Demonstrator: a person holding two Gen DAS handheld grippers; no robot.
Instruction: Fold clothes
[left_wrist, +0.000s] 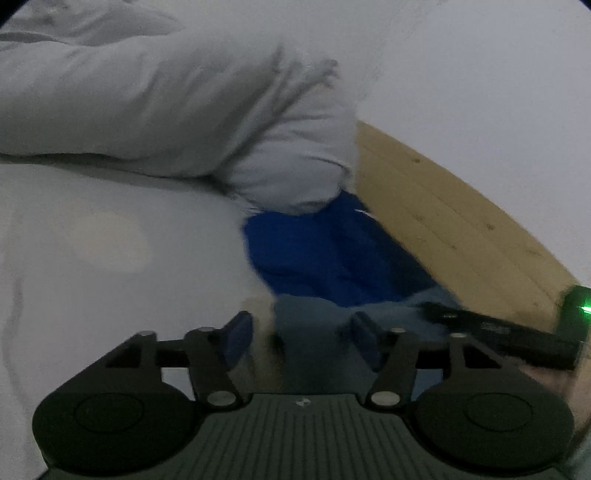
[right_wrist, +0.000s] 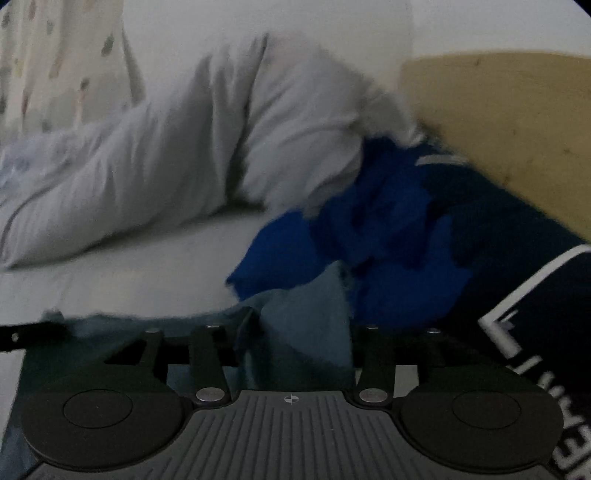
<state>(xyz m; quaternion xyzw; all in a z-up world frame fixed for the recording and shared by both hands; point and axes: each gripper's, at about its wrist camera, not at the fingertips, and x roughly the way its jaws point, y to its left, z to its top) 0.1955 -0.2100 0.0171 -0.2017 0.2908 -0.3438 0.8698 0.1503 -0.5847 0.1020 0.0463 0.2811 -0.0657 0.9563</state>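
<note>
**Loose denim could bunch up**

Left gripper (left_wrist: 301, 334) has its jaws spread over pale denim (left_wrist: 314, 314), gripping nothing. At two o'clock, right gripper (right_wrist: 299, 332) is spread too, cloth lying loose between. Blue pile (right_wrist: 369, 240) at twelve could snag the fold.

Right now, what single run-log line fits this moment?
left tongs: open, over light blue cloth | right tongs: open, same cloth between them | royal blue garment ahead | white bedding behind | fold: not started
</note>
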